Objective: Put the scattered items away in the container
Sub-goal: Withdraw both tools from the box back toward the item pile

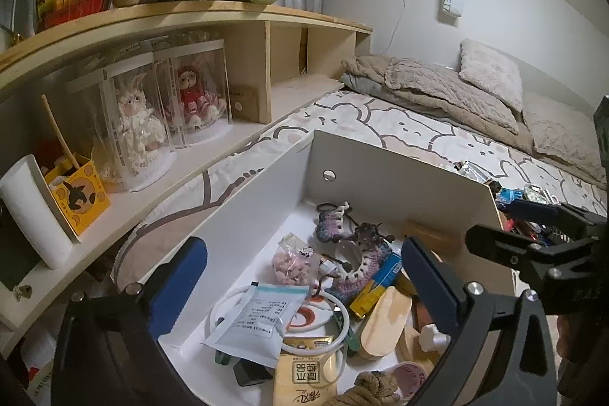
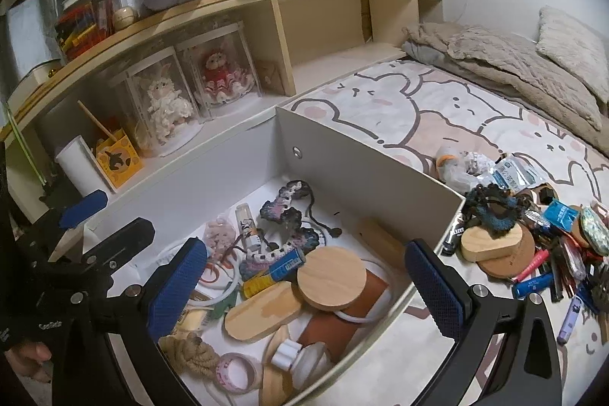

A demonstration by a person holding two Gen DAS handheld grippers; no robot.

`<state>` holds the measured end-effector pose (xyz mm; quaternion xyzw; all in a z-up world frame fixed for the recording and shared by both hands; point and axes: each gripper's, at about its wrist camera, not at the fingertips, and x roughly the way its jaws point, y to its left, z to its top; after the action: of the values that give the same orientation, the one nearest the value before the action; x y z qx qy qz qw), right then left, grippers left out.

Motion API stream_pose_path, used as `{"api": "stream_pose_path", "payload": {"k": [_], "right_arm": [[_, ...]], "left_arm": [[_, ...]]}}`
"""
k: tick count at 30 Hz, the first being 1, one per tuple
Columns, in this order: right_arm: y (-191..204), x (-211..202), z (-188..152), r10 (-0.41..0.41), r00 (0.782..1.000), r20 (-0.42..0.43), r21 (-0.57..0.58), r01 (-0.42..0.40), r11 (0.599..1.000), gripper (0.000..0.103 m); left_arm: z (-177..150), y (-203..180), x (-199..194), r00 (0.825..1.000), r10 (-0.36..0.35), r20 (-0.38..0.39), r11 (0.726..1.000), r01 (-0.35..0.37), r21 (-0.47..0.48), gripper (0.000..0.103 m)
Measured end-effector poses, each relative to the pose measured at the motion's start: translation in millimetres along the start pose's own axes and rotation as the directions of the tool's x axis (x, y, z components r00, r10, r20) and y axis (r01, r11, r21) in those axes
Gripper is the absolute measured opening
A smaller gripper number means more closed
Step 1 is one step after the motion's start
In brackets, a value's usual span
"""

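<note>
A white open box (image 2: 380, 174) stands on the bed and holds several items: a wooden disc (image 2: 331, 282), a wooden oval (image 2: 262, 314), a crochet piece (image 2: 289, 215) and a pale sachet (image 1: 259, 322). My left gripper (image 1: 304, 288) hangs open over the box's near left part, nothing between its pads. My right gripper (image 2: 304, 286) is open over the box too, empty. Each shows in the other's view: the right gripper (image 1: 495, 220) at the box's right wall, the left gripper (image 2: 104, 221) at its left wall. A pile of scattered items (image 2: 533, 238) lies on the sheet right of the box.
A wooden shelf (image 2: 228, 2) along the bed's left carries cased dolls (image 2: 167, 105), a paper roll (image 2: 82, 166) and plush toys. Folded blankets (image 2: 495, 63) and a pillow lie at the bed's far end. A person's hand (image 2: 26, 352) shows at the lower left.
</note>
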<state>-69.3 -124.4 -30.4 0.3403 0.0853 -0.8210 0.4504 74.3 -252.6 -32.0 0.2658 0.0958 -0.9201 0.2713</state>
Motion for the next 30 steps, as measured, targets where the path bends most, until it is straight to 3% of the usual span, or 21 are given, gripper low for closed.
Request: {"api": "stream_pose_path", "payload": {"k": [30], "right_arm": [[-22.6, -46.7, -15.5, -0.074, 0.996, 0.052, 0.031, 0.073, 0.997, 0.103]], "left_arm": [[4.4, -32.9, -26.0, 1.0, -0.014, 0.017, 0.999, 0.013, 0.046, 0.103]]}}
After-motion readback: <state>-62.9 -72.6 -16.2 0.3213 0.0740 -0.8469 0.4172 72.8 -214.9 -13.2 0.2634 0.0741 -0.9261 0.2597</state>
